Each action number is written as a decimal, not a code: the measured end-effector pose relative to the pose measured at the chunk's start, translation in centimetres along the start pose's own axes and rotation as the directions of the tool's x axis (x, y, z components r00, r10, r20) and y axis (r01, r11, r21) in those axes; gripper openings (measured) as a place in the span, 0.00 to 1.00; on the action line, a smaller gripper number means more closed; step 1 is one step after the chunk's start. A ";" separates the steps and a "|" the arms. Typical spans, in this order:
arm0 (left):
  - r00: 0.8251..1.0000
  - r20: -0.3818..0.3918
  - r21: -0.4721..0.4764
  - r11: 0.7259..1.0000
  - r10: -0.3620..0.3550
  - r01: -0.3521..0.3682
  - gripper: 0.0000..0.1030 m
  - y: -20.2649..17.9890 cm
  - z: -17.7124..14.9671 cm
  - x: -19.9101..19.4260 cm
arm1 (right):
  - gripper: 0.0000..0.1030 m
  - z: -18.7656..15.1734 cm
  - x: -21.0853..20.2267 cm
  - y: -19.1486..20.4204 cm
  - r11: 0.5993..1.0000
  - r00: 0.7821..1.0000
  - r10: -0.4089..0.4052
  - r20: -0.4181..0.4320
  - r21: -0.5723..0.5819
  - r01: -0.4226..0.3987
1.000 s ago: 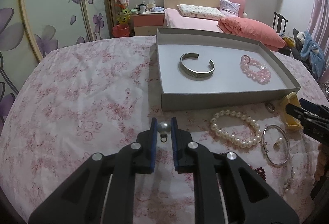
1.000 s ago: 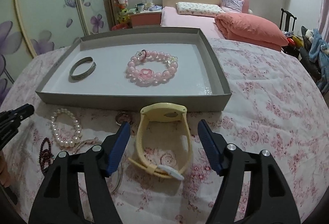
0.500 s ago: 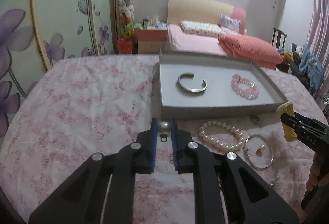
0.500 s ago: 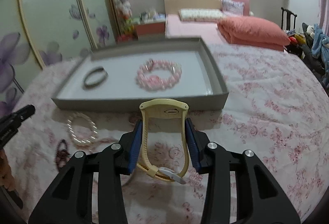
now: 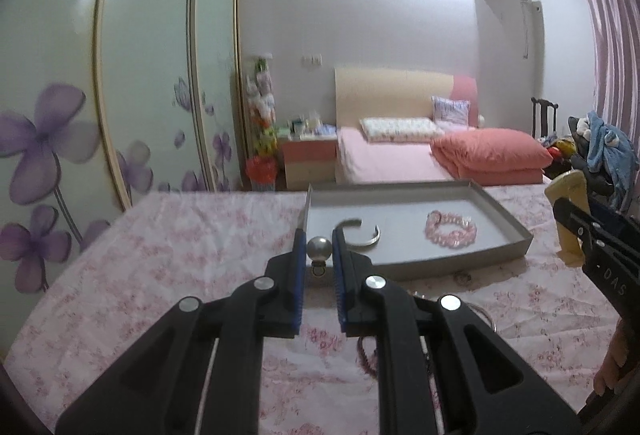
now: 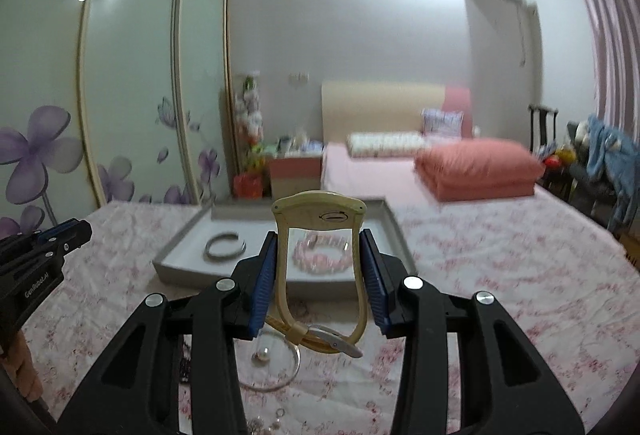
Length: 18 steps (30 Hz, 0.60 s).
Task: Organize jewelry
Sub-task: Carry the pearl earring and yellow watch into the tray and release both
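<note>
A: Pearl piece (image 5: 319, 249) sat pinched between the left gripper (image 5: 318, 255) fingers, raised in front of the grey tray (image 5: 516, 231)'s near-left corner
B: Right side?
A: Right gripper (image 6: 319, 267) was clamped on the yellow watch (image 6: 319, 213), held above the floral cloth (image 6: 500, 275), tray just beyond

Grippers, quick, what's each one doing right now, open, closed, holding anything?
Left gripper: closed on a pearl pendant, lifted off the bedspread.
Right gripper: closed on a yellow watch, held up.
</note>
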<state>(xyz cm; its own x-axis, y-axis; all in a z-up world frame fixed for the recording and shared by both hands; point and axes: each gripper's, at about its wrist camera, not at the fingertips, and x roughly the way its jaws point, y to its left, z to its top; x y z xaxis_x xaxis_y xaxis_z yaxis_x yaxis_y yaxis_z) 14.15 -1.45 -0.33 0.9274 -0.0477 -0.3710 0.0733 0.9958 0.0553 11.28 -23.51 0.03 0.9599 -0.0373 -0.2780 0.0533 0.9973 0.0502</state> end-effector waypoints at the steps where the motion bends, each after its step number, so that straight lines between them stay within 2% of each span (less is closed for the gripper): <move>1: 1.000 0.017 0.002 1.000 0.005 -0.005 0.13 -0.2 0.1 -0.2 | 0.41 0.1 -0.3 0.1 1.000 1.000 -0.009 0.025 -0.005 0.009; 6: 0.998 0.063 0.003 1.000 0.010 -0.010 0.13 -1.0 0.6 -0.6 | 0.41 0.6 -0.8 0.3 0.999 0.995 -0.032 0.090 -0.022 0.035; 18: 0.992 0.126 0.003 1.000 0.024 -0.025 0.13 -1.7 2.8 1.3 | 0.41 2.1 1.2 0.3 0.998 0.987 -0.049 0.155 -0.027 0.054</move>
<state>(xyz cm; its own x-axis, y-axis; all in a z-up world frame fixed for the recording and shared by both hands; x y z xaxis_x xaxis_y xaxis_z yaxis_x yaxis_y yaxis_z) 16.31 -3.41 1.72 0.9676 -0.0332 -0.2502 0.0515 0.9964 0.0667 13.03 -23.43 1.68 0.9871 -0.0956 -0.1285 0.0976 0.9952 0.0090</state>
